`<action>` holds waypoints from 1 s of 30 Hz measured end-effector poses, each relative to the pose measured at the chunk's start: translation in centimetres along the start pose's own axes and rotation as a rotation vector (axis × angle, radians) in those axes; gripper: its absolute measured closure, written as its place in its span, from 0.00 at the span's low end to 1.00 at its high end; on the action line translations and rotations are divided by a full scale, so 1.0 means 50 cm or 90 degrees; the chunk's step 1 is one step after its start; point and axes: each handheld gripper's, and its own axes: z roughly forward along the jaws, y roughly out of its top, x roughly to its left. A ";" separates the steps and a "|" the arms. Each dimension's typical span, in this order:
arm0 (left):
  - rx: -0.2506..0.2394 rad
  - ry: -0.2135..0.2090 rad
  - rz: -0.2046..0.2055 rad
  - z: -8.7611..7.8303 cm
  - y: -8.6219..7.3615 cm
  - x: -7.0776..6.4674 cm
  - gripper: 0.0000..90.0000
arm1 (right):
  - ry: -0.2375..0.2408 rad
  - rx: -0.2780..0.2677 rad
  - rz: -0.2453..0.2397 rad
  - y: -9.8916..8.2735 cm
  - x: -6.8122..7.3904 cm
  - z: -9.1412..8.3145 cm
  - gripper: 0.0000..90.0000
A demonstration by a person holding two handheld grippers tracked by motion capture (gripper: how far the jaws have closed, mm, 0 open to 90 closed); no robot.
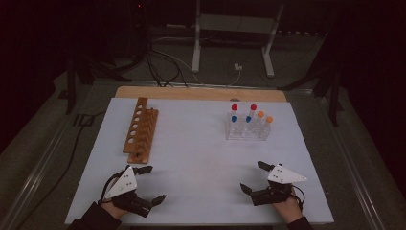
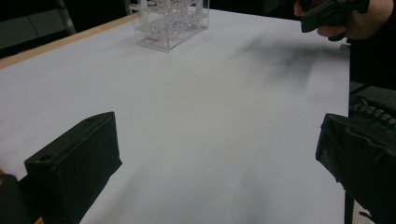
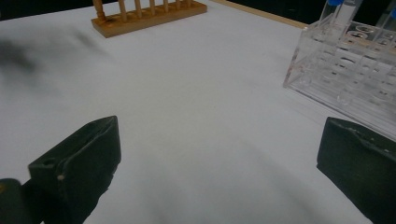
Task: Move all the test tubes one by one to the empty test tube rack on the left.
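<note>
A wooden rack [image 1: 141, 130] with a row of holes stands at the left of the white table top [image 1: 201, 158], its end also in the right gripper view [image 3: 149, 14]. A clear plastic rack [image 1: 248, 132] at the right holds several tubes with red [image 1: 234, 107], blue [image 1: 234, 118] and orange [image 1: 261, 114] caps. My left gripper [image 1: 155, 182] rests near the front edge, below the wooden rack, open and holding nothing [image 2: 217, 135]. My right gripper [image 1: 251, 176] is open in front of the clear rack [image 3: 350, 70], nothing between its jaws [image 3: 219, 135].
The table's wooden back edge [image 1: 201, 93] borders a dark floor with cables [image 1: 163, 62] and a white metal stand [image 1: 234, 28]. In the left gripper view the clear rack [image 2: 170, 23] stands far off and the other hand [image 2: 345, 16] is at upper right.
</note>
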 end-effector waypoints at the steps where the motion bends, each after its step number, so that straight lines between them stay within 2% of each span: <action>1: 0.000 0.000 0.000 0.000 0.000 0.000 0.01 | 0.000 0.000 0.000 0.000 0.000 0.000 0.00; 6: 0.005 -0.017 -0.016 0.004 -0.003 -0.002 0.01 | -0.007 0.010 -0.009 0.004 0.005 0.002 0.00; 7: 0.003 -0.009 -0.001 0.005 -0.003 -0.005 0.01 | -0.006 0.017 -0.012 0.004 0.005 0.004 0.00; 11: -0.002 -0.008 0.003 0.006 -0.004 -0.006 0.01 | 0.007 0.038 -0.003 0.002 0.004 0.011 0.00; 14: -0.004 -0.006 0.002 0.005 -0.005 -0.004 0.01 | 0.010 0.031 0.005 0.005 0.006 0.008 0.00; 17: -0.006 -0.008 -0.002 0.004 -0.005 -0.002 0.01 | -0.004 0.023 0.007 0.008 0.008 0.006 0.00; 19: -0.001 -0.009 -0.001 0.005 -0.006 -0.002 0.01 | 0.006 0.026 0.010 0.009 0.008 0.007 0.00; 24: 0.009 -0.012 0.002 0.011 -0.006 -0.006 0.01 | 0.023 0.071 0.004 0.012 0.014 0.013 0.00; 26: 0.012 -0.013 0.004 0.012 -0.006 -0.007 0.01 | 0.032 0.075 0.002 0.015 0.018 0.015 0.00; 30: 0.005 -0.016 0.000 0.010 -0.005 -0.007 0.01 | 0.028 0.078 -0.003 0.025 0.026 0.015 0.00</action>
